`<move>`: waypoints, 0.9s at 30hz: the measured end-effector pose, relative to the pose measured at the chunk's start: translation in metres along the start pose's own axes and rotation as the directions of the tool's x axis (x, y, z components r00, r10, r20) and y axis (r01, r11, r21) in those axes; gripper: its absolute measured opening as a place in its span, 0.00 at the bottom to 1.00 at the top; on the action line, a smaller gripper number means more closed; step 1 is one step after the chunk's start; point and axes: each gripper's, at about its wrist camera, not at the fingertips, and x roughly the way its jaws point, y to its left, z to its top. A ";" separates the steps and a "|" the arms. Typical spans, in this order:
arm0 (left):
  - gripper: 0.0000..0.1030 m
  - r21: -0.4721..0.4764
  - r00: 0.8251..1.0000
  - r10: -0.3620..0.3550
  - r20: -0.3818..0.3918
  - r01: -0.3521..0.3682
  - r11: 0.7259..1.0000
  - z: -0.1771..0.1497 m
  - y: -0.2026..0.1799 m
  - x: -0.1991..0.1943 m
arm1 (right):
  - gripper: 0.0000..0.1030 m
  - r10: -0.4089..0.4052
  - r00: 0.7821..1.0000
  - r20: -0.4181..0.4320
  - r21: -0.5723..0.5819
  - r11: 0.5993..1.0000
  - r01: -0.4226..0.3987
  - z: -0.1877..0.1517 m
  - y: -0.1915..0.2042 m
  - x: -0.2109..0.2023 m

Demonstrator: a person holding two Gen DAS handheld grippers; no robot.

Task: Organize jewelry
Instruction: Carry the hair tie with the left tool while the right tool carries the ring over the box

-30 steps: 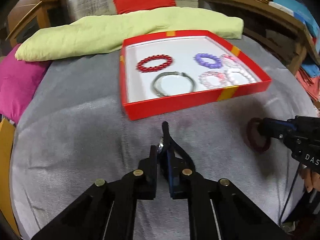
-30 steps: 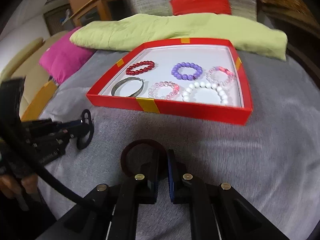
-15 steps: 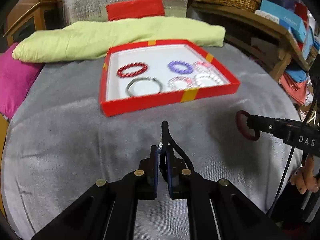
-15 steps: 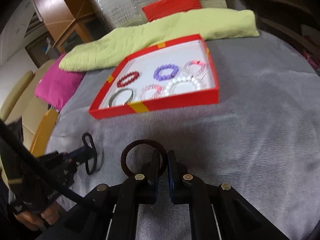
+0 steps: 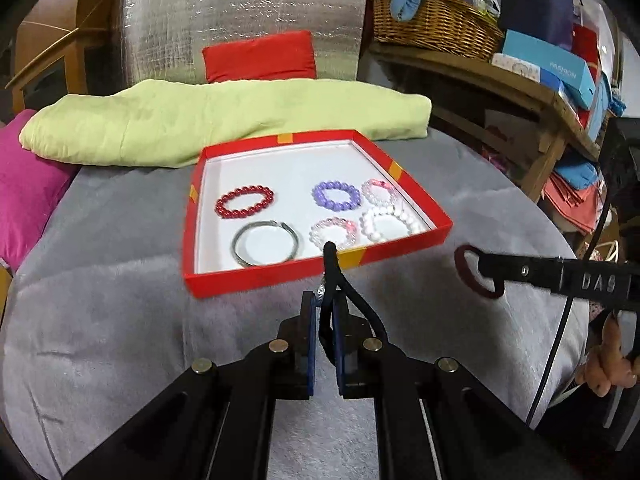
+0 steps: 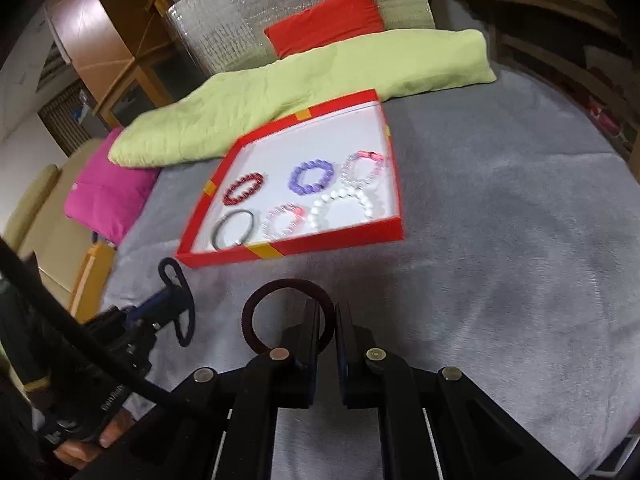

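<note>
A red tray (image 5: 280, 276) (image 6: 344, 240) with a white floor lies on the grey cloth and holds several bracelets: red beads (image 5: 245, 201), purple beads (image 5: 336, 195), a metal bangle (image 5: 265, 243), pink and white bead rings. My left gripper (image 5: 324, 308) is shut on a black cord bracelet (image 5: 332, 268), held above the cloth just before the tray's near wall. My right gripper (image 6: 328, 320) is shut on a dark maroon ring bracelet (image 6: 260, 308), held above the cloth right of the left gripper; it also shows in the left wrist view (image 5: 468, 268).
A long green cushion (image 5: 200, 120) lies behind the tray, a pink cushion (image 5: 24, 184) at the left, a red cushion (image 5: 260, 56) further back. A wooden shelf with a basket (image 5: 436, 20) and boxes stands at the right.
Both grippers have lifted off the cloth with their bracelets. The left one has come closer to the tray's near wall; the right one has risen and tilted.
</note>
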 end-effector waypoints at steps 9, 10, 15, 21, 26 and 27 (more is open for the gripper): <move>0.08 -0.028 1.000 0.024 0.012 -0.023 0.999 0.009 0.017 0.002 | 0.08 0.065 0.994 0.083 -0.036 0.997 -0.062 0.014 0.024 0.008; 0.08 -0.040 1.000 0.022 0.012 -0.022 0.999 0.011 0.021 0.003 | 0.08 0.060 0.995 0.075 -0.037 0.998 -0.058 0.014 0.026 0.012; 0.08 -0.055 0.999 0.033 0.005 -0.032 0.998 0.018 0.029 0.010 | 0.08 0.073 0.993 0.095 -0.039 0.997 -0.069 0.024 0.031 0.016; 0.08 -0.058 0.998 0.058 -0.002 -0.058 0.997 0.023 0.030 0.019 | 0.08 0.085 0.990 0.110 -0.016 0.996 -0.084 0.038 0.029 0.028; 0.08 -0.065 0.997 0.078 -0.002 -0.078 0.995 0.027 0.029 0.022 | 0.08 0.084 0.990 0.117 -0.044 0.996 -0.080 0.046 0.036 0.036; 0.08 -0.068 0.996 0.084 -0.002 -0.084 0.994 0.028 0.029 0.023 | 0.08 0.085 0.990 0.116 -0.045 0.996 -0.080 0.048 0.037 0.037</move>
